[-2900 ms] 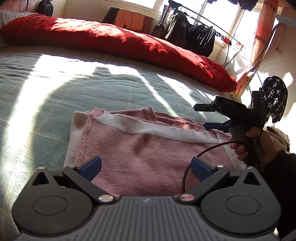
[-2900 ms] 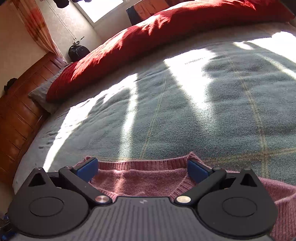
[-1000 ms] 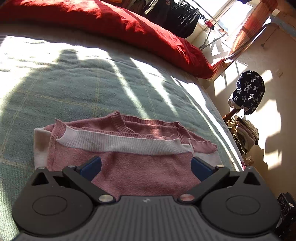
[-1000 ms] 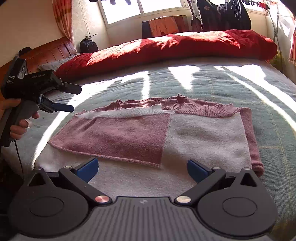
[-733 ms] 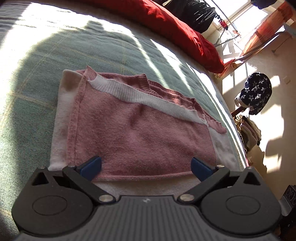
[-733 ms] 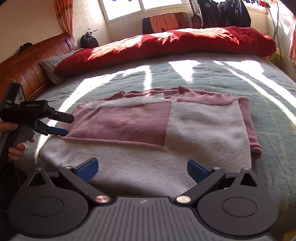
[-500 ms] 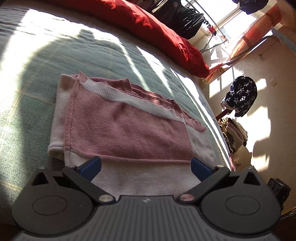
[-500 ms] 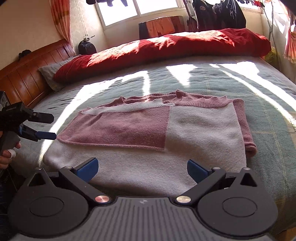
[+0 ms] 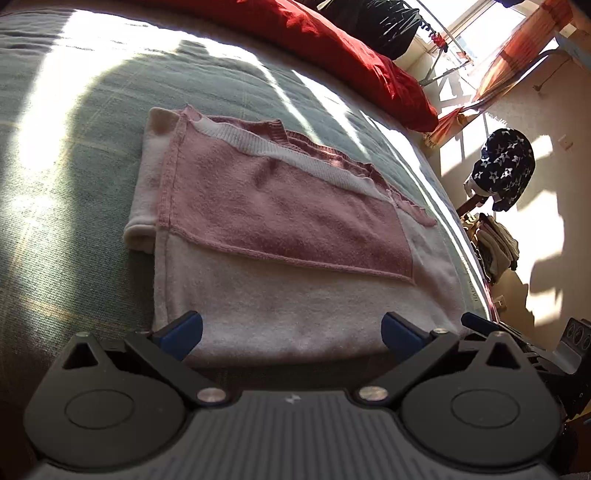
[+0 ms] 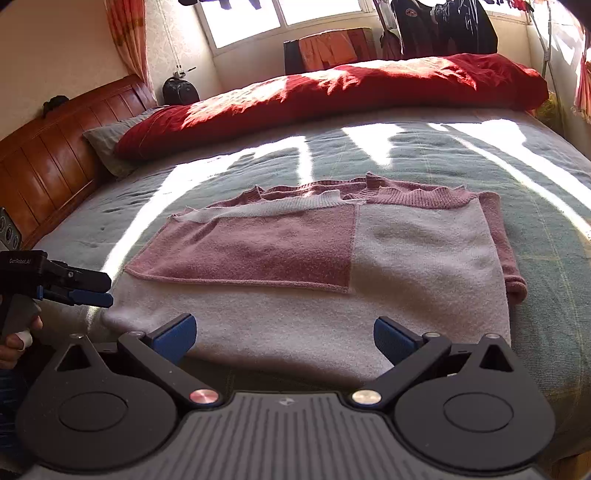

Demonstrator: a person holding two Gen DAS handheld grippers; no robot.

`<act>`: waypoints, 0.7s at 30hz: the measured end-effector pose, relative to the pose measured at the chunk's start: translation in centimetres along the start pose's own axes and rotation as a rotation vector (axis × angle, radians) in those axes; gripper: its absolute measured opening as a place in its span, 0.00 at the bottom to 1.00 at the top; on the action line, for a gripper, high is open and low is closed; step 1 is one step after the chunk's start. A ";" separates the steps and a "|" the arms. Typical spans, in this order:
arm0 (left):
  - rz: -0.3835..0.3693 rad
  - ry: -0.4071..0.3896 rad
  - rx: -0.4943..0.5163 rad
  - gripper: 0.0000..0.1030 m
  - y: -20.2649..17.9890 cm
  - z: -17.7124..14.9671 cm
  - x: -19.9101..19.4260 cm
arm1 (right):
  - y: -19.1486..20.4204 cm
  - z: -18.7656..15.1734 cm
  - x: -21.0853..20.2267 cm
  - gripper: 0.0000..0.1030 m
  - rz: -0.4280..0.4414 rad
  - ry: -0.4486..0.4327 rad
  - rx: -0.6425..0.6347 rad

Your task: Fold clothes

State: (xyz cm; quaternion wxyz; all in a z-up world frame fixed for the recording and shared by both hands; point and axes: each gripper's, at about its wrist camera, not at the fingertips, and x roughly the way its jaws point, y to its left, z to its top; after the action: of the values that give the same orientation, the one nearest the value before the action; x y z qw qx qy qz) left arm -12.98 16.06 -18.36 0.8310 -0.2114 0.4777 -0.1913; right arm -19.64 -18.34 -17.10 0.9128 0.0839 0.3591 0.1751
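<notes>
— On the green bedcover (image 10: 424,147), item one?
— Pink-and-white sweater (image 10: 332,280), folded into a flat rectangle, lying near the foot edge of the bed. Pink panel folded across the upper left portion of it in the right wrist view; white knit below and to the right; pink ribbed collar along the far edge; a pink folded edge down the right side.

— Item two?
— Left gripper (image 9: 291,334), fingers spread wide, nothing between them. Blue pads (image 9: 181,330) sit just at the near white hem of the sweater; contact with the cloth cannot be told. In the right wrist view the same tool (image 10: 90,288) appears at the sweater's left corner, held by a hand (image 10: 16,336) at the frame's edge.

— Item three?
— Right gripper (image 10: 284,339), fingers likewise wide apart and empty, poised at the near hem, facing the length of the bed.

— Surroundings?
— Red duvet (image 10: 351,92) bunched along the far side of the bed; grey pillow (image 10: 107,142) against a wooden headboard (image 10: 55,147); window (image 10: 258,18) behind; orange curtain (image 10: 125,33) to the left of it; dark jackets (image 10: 443,26) hanging to the right. Left wrist view adds a dark star-patterned garment (image 9: 504,166) hung beside the bed, above a stack of clothes (image 9: 495,243). Sun stripes cross the cover.
</notes>
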 end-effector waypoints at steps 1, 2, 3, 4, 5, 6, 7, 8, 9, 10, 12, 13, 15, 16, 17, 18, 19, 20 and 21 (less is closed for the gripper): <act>0.005 0.009 -0.005 0.99 0.3 -0.5 0.3 | 0.0 -0.1 0.1 1.00 -0.002 0.007 -0.001; -0.001 0.011 -0.009 0.99 0.6 -1.0 0.4 | 0.0 -0.1 0.2 1.00 -0.005 0.014 -0.003; -0.012 0.006 -0.015 0.99 0.9 -1.4 0.3 | 0.0 -0.2 0.3 1.00 -0.008 0.022 -0.005; -0.020 -0.002 -0.016 0.99 1.0 -1.6 0.1 | 0.0 -0.3 0.4 1.00 -0.013 0.027 -0.007; -0.023 -0.017 -0.012 0.99 0.8 -1.7 -0.4 | -0.1 -0.4 0.5 1.00 -0.020 0.029 -0.009; -0.026 -0.031 -0.008 0.99 0.7 -1.7 -0.8 | -0.3 -0.6 0.5 1.00 -0.027 0.030 -0.012; -0.025 -0.047 0.001 0.99 0.5 -1.7 -1.2 | -0.4 -0.7 0.5 1.00 -0.037 0.030 -0.015; -0.015 -0.068 0.017 0.99 0.1 -1.7 -1.7 | -0.6 -0.8 0.5 1.00 -0.052 0.027 -0.015; -0.005 -0.087 0.034 0.99 -0.2 -1.6 -2.0 | -0.9 -0.9 0.5 1.00 -0.069 0.024 -0.012; 0.005 -0.109 0.058 0.99 -0.6 -1.6 -2.3 | -1.2 -1.0 0.4 1.00 -0.080 0.021 -0.007; 0.024 -0.146 0.102 0.99 -1.2 -1.4 -2.7 | -2.1 -1.2 0.0 1.00 -0.096 0.011 0.013; 0.036 -0.161 0.125 0.99 -1.5 -1.3 -2.8 | -2.6 -1.3 -0.2 1.00 -0.102 0.005 0.027; 0.045 -0.172 0.163 0.99 -1.8 -1.1 -2.6 | -3.7 -1.4 -0.5 1.00 -0.109 -0.001 0.061; 0.038 -0.165 0.165 0.99 -1.8 -1.0 -2.2 | -4.1 -1.5 -0.5 1.00 -0.117 -0.002 0.077; 0.030 -0.154 0.158 0.99 -1.7 -0.9 -1.7 | -4.6 -1.5 -0.5 1.00 -0.130 -0.001 0.090; 0.025 -0.142 0.150 0.99 -1.5 -0.9 -1.3 | -5.0 -1.6 -0.3 1.00 -0.145 0.003 0.102; 0.022 -0.126 0.141 0.99 -1.3 -1.0 -0.7 | -5.4 -1.7 -0.1 1.00 -0.163 0.011 0.111; 0.021 -0.110 0.134 0.99 -1.0 -1.1 -0.2 | -5.8 -1.9 0.1 1.00 -0.181 0.019 0.121; 0.020 -0.097 0.126 0.99 -0.8 -1.3 0.3 | -6.2 -2.0 0.2 1.00 -0.187 0.025 0.132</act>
State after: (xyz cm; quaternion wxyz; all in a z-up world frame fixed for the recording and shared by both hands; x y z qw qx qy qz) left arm -14.05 15.08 -18.73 0.8667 -0.1629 0.4258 -0.2024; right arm -19.29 -23.95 -20.46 0.9132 0.1075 0.3874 0.0662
